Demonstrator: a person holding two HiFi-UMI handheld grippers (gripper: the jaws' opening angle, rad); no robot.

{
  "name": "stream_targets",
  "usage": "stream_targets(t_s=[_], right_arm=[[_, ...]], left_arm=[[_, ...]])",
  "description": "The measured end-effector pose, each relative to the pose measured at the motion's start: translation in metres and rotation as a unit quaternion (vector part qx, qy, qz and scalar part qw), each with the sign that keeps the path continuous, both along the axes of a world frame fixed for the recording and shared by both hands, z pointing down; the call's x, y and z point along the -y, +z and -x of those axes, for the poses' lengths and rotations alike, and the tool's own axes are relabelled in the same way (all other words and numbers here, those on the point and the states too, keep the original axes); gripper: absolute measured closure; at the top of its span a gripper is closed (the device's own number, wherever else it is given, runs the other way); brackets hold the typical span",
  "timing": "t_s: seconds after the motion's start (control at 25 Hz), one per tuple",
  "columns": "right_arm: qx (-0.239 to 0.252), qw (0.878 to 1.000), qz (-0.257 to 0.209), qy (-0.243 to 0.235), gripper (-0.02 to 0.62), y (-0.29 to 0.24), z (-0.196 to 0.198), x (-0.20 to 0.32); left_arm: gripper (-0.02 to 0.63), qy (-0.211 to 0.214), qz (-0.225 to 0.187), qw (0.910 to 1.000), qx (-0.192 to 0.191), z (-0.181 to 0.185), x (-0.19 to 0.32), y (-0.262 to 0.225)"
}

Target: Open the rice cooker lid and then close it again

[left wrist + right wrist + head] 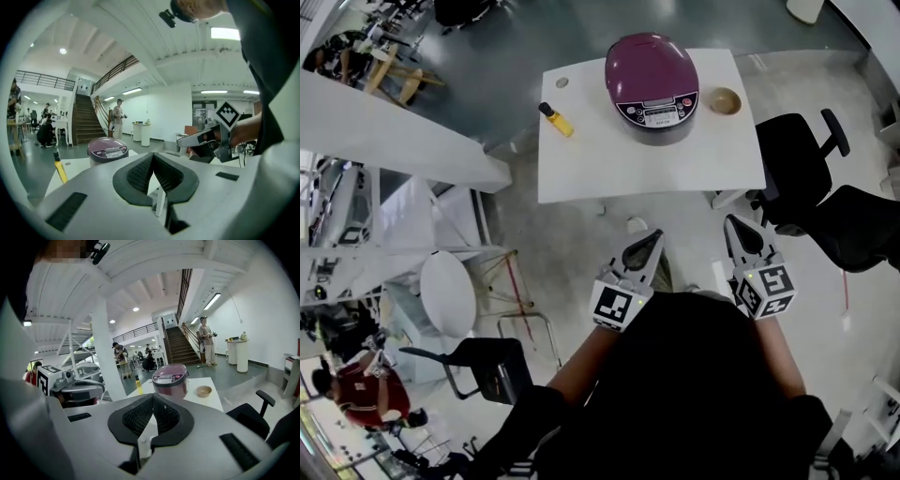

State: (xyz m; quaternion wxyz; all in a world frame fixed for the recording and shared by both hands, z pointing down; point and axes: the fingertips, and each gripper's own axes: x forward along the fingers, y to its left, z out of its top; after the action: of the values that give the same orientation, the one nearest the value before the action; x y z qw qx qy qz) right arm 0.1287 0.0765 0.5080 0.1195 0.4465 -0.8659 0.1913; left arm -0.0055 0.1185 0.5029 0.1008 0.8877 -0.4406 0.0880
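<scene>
Closed cooker (pixel 652 84) on a white desk (pixel 581 164), both grippers well short of it.
The desk stands ahead of the person, with a black chair (pixel 797 155) just beside its right edge. The purple cooker sits at the desk's far side, lid down, its panel facing the person. The left gripper (pixel 655 236) and right gripper (pixel 733 223) hover over the floor near the person's body, pointing toward the desk. The left fingers (pixel 140 173) are pressed together on nothing, and so are the right fingers (pixel 166 416). A bowl (pixel 725 100) lies right of the cooker, a yellow bottle (pixel 556 120) left of it.

Fingers (pixel 138 176) together, empty; rice cooker (pixel 108 150) beyond
</scene>
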Motion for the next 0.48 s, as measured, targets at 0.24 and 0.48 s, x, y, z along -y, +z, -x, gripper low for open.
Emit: stream_targets(t_s=[0.24,0.48], right_arm=[[0.003,1.0,0.01,-0.003,0.595,0.011,-0.039,-0.088],[-0.006,1.0,-0.011,0.001,0.595,0.0,-0.07,-0.128]], left_arm=[[0.604,-0.009,0.005,0.9999,-0.013,-0.043,-0.073,0.005],[0.603,-0.058,-0.007,0.9975,-0.041,-0.04,-0.118,-0.007]])
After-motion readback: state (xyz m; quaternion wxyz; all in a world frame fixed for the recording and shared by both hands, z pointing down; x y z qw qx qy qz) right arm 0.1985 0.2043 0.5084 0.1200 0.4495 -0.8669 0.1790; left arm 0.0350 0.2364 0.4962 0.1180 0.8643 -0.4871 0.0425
